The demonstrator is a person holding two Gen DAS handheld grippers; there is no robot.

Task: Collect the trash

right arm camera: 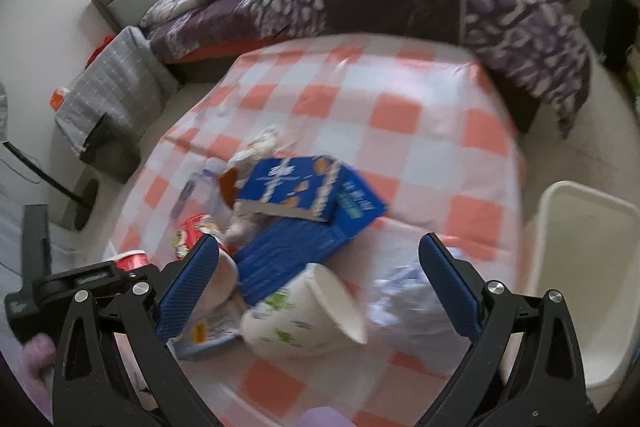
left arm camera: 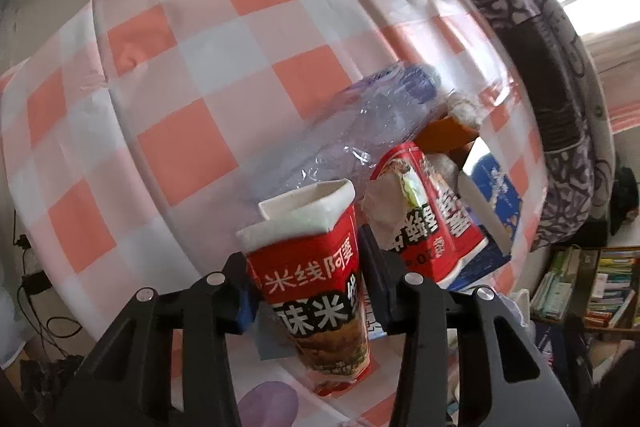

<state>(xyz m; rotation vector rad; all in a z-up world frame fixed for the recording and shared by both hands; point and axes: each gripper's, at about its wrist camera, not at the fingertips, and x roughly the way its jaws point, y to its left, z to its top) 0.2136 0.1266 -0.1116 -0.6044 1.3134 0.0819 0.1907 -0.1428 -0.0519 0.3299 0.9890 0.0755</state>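
The left gripper (left arm camera: 308,287) clamps a light, crushable red carton (left arm camera: 308,267) mid-body, best held gently; the right gripper (right arm camera: 320,291) hangs spread wide above a thin paper cup (right arm camera: 304,311).

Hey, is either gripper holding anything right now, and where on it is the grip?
The left gripper is shut on the red noodle cup, pinching its sides at mid-height, below the white rim. The right gripper is open, with nothing held, above the tipped white paper cup.

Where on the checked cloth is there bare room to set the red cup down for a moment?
The checked cloth lies bare from the blue box back to the purple quilt. The near side is crowded: blue box, white paper cup and crumpled plastic. The left gripper holds the red cup.
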